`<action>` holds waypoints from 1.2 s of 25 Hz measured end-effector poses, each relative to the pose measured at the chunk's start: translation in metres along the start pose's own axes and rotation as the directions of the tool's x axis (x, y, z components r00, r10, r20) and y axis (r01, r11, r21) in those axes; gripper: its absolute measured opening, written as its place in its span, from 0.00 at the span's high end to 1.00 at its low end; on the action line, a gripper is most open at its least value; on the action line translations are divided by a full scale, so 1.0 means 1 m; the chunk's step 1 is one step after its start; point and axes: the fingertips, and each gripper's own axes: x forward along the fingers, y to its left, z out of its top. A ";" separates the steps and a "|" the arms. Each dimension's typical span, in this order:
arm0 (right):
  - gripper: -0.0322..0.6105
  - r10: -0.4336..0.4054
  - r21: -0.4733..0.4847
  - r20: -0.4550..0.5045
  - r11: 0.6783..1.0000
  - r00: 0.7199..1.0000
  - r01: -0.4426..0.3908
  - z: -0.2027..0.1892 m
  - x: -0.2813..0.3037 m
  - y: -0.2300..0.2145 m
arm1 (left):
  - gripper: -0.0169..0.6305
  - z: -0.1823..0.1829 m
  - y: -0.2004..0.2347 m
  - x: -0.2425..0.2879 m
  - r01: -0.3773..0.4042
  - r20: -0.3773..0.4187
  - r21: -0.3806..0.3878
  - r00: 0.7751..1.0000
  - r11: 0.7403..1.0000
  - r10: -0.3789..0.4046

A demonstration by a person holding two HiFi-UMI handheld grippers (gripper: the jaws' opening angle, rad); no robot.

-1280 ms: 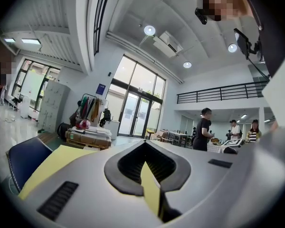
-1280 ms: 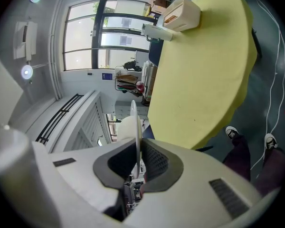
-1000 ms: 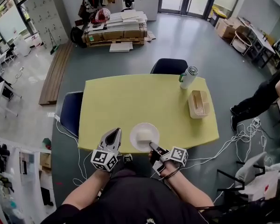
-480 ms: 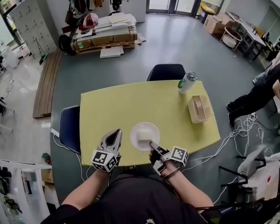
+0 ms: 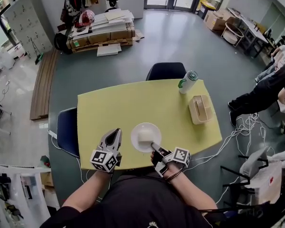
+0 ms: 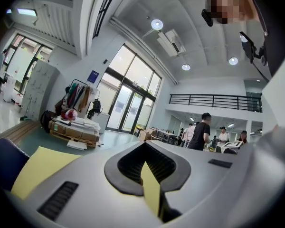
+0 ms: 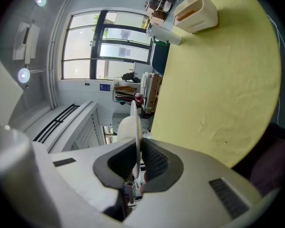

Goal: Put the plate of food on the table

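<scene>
A white plate (image 5: 143,144) with a pale block of food (image 5: 146,135) hangs over the near part of the yellow table (image 5: 133,106). My right gripper (image 5: 153,147) is shut on the plate's near rim. In the right gripper view the plate (image 7: 135,120) shows edge-on between the pads, with the food (image 7: 124,127) on its left face. It looks a little above the tabletop (image 7: 213,75). My left gripper (image 5: 117,131) sits left of the plate above the table's front edge. Its jaws are together and hold nothing (image 6: 145,148).
At the table's far right stand a green-lidded bottle (image 5: 186,81) and a beige slatted holder (image 5: 201,109). Dark chairs stand at the far side (image 5: 166,71) and the left (image 5: 66,131). A person (image 5: 275,77) and floor cables (image 5: 240,137) are on the right.
The head view has shifted. The plate now shows slightly farther in from the table's front edge. Both grippers keep their hold and stance.
</scene>
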 end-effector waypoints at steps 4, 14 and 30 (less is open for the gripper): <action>0.90 -0.010 -0.022 -0.048 1.000 0.999 0.008 0.013 0.009 0.000 | 0.96 0.006 -0.002 0.005 -0.029 0.019 0.019 0.999 0.999 0.029; 0.90 -0.003 -0.062 -0.121 0.998 0.993 -0.005 0.025 0.038 0.012 | 0.96 0.017 0.018 0.001 -0.102 0.063 -0.006 0.993 0.995 0.102; 0.90 -0.049 -0.045 -0.163 0.998 0.985 0.042 0.036 0.069 -0.036 | 0.96 -0.004 0.042 -0.003 -0.166 0.041 -0.043 0.985 0.985 0.168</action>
